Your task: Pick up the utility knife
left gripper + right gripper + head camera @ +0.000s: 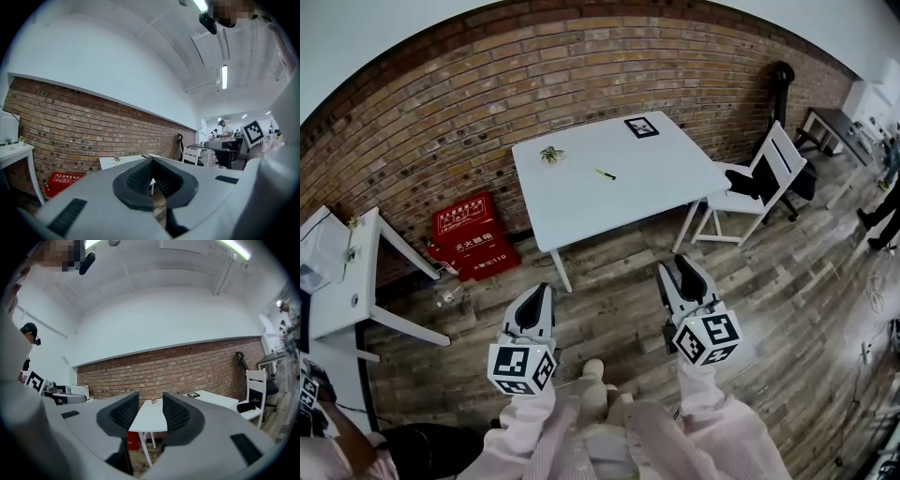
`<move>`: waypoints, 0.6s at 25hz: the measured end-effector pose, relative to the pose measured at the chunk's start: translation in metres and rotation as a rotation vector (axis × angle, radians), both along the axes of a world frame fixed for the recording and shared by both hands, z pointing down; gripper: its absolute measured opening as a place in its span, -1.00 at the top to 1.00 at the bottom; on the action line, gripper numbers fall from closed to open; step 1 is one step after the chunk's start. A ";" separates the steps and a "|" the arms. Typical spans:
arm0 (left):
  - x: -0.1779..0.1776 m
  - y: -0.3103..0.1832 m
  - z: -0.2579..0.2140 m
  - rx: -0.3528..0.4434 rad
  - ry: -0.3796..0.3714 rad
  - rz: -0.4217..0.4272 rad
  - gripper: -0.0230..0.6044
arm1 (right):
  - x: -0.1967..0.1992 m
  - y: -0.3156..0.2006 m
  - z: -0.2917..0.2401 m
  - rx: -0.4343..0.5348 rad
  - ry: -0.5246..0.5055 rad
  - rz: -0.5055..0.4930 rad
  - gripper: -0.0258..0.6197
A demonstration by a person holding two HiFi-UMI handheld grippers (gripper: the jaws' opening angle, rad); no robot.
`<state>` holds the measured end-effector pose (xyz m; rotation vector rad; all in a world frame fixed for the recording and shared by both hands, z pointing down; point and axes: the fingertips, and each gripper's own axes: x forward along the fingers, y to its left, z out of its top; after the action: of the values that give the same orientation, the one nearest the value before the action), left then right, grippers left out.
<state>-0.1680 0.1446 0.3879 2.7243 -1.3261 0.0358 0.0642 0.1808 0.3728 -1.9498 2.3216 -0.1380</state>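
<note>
Closest in, at the bottom of the head view, are two pale pink sleeves (703, 427), each ending in a gripper held level over the floor and aimed toward the far wall. The left gripper (538, 292) has its jaws pressed together with nothing between them; in its own view (152, 174) the dark ribbed pads meet at the tip. The right gripper (675, 268) has its jaws spread wide and holds nothing; in its own view (151, 411) only the distant table shows in the gap between the pads.

Behind everything runs a long brick wall (534, 84), and a wood floor (787, 281) of worn planks fills the space below it. A white table (619, 202) stands against the wall, well apart from both grippers. To its right a white chair (773, 169) with something dark on the seat sits at the table's corner. At the far left stands a white desk (342, 286), and a red box (471, 232) rests on the floor between the desk and the table, against the wall.

On the table, a black-and-white card (641, 127) lies near the far right corner and a small plant (551, 155) near the far left. The utility knife (605, 174) lies flat near the middle of the tabletop, between the plant and the card, untouched
</note>
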 end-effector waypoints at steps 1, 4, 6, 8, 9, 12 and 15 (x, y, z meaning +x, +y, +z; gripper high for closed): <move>0.001 0.000 -0.001 -0.001 -0.001 -0.002 0.95 | 0.001 0.000 0.000 0.001 -0.001 -0.002 0.48; 0.001 -0.003 -0.001 -0.002 -0.001 -0.004 0.95 | 0.001 -0.001 0.001 -0.001 -0.003 -0.005 0.46; 0.004 -0.004 -0.001 -0.003 -0.001 -0.003 0.95 | 0.004 -0.003 0.002 -0.003 -0.004 -0.002 0.44; 0.006 -0.008 0.001 -0.007 0.002 -0.001 0.95 | 0.007 -0.005 0.004 -0.006 -0.006 0.003 0.43; 0.007 -0.010 0.002 -0.008 0.003 0.000 0.95 | 0.008 -0.007 0.005 -0.007 -0.007 0.005 0.43; 0.010 -0.021 0.006 -0.013 0.005 0.003 0.95 | 0.011 -0.017 0.010 -0.013 -0.007 0.007 0.43; 0.016 -0.036 0.011 -0.021 0.008 0.005 0.96 | 0.016 -0.032 0.016 -0.026 -0.011 0.007 0.43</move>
<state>-0.1524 0.1089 0.3984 2.7076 -1.3097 0.0395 0.0799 0.1493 0.3883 -1.9642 2.3169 -0.1784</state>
